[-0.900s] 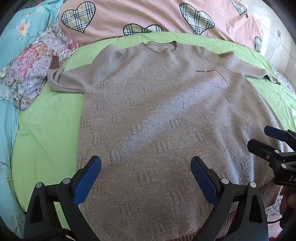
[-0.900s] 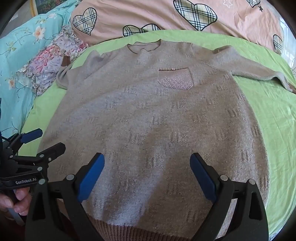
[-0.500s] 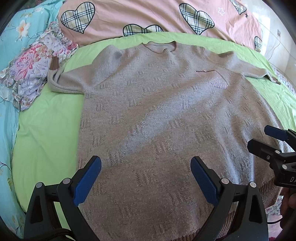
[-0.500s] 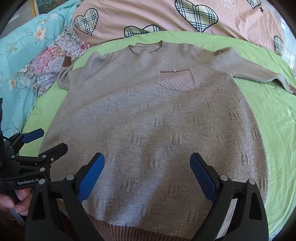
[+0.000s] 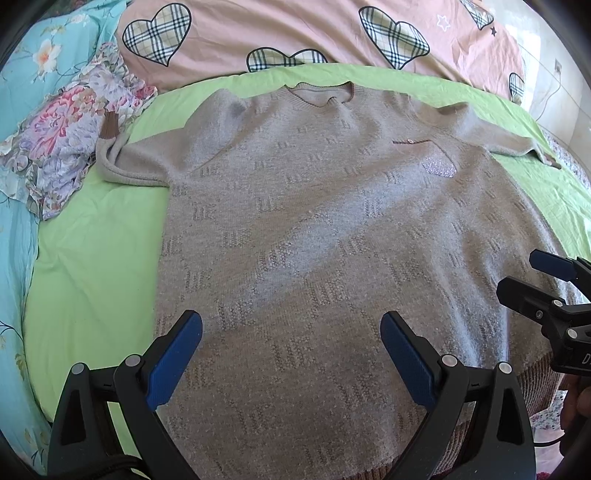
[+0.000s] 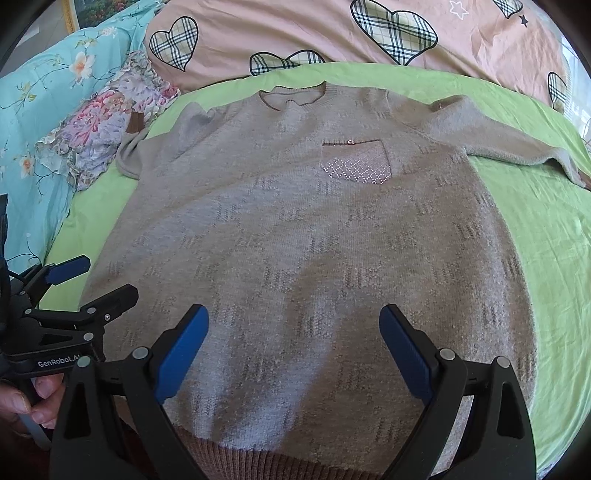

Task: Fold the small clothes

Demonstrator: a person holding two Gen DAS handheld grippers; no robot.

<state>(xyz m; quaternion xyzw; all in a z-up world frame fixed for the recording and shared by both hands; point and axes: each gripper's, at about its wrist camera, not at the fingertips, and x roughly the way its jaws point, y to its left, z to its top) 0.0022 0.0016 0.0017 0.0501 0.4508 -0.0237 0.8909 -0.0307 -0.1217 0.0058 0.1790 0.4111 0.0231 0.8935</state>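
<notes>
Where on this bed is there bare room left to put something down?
Bare green sheet lies between the sweater and the floral cloth, and again below the sweater's outstretched sleeve, at. The middle is all sweater; the pink pillow crowds the far edge.

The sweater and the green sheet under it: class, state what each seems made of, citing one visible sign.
Sweater: apparently a soft, matte wool-like knit; visible stitch texture and ribbed hem. Green sheet: probably thin, smooth woven cotton-type cloth; fine creases, slight sheen.
</notes>
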